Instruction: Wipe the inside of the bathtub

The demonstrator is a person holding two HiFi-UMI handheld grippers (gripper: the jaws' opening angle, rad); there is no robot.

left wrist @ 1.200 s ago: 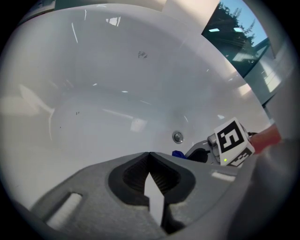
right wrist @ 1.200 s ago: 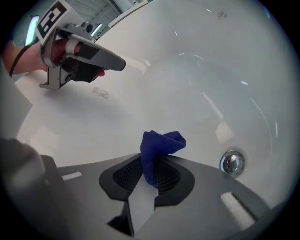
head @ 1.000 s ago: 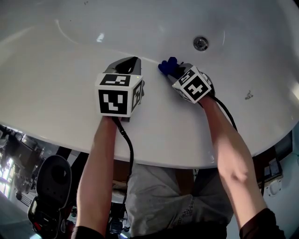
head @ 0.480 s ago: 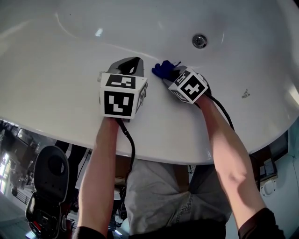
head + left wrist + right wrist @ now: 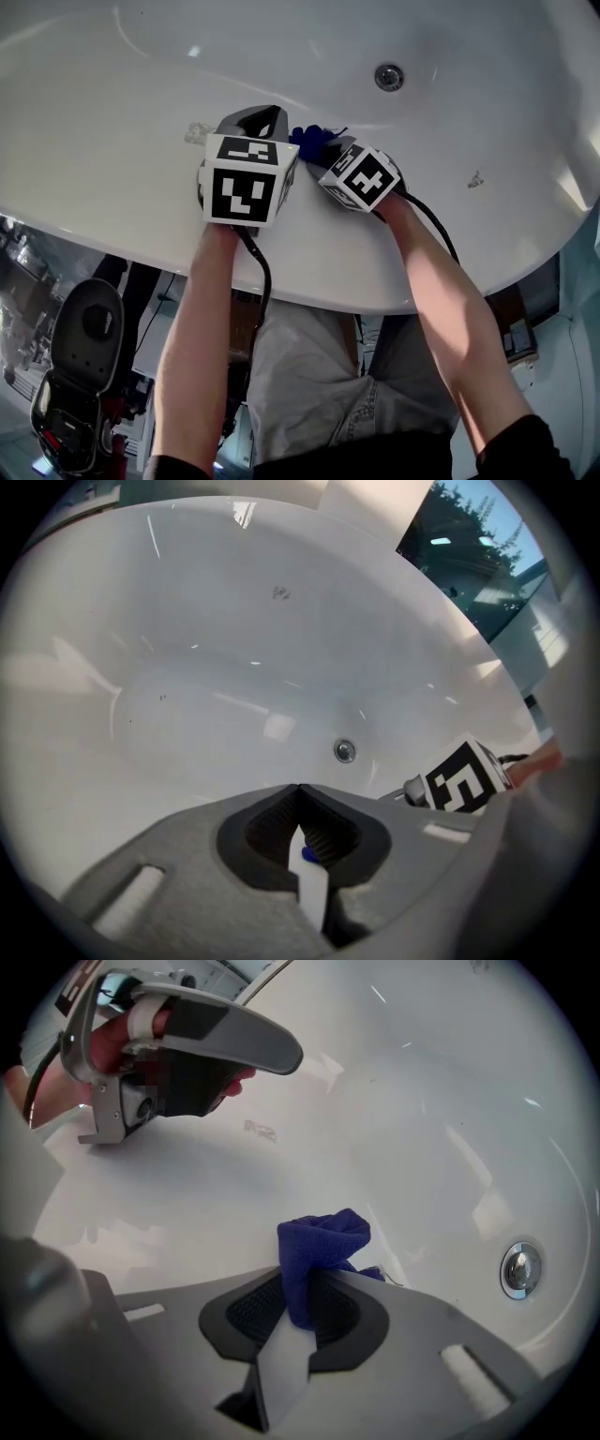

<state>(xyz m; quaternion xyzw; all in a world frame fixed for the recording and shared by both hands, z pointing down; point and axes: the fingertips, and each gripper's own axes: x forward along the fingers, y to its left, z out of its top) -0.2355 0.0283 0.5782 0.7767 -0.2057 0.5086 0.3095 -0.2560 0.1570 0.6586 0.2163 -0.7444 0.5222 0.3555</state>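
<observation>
Cloth [image 5: 307, 139] first: where does it sit?

Bunched blue in the right gripper [image 5: 323, 145], whose jaws are clamped on it. The wad presses on the bathtub [image 5: 112, 159] wall, on the near slope, below and left of the drain [image 5: 389, 77].

And the left gripper [image 5: 262, 117]?

Jaws together on nothing, hanging over the same slope, further left of the drain and just beside the cloth.

What has changed over the last second?

The right gripper has dragged the cloth leftward, away from the drain, so the gap to the left gripper has narrowed. The left one has barely shifted.

What could go wrong from here?

Three things, I'd judge. If the stroke keeps going left, the cloth or the right gripper may knock into the left one. Only a narrow fold is pinched, so drag on the smooth enamel could pull it loose. And so little cloth sticks out past the jaws that tipping the gripper flatter would let hard plastic scrape the tub instead of fabric.

Anything about coverage?

The wad is small, so strips of wall toward the drain may go unwiped.
</observation>
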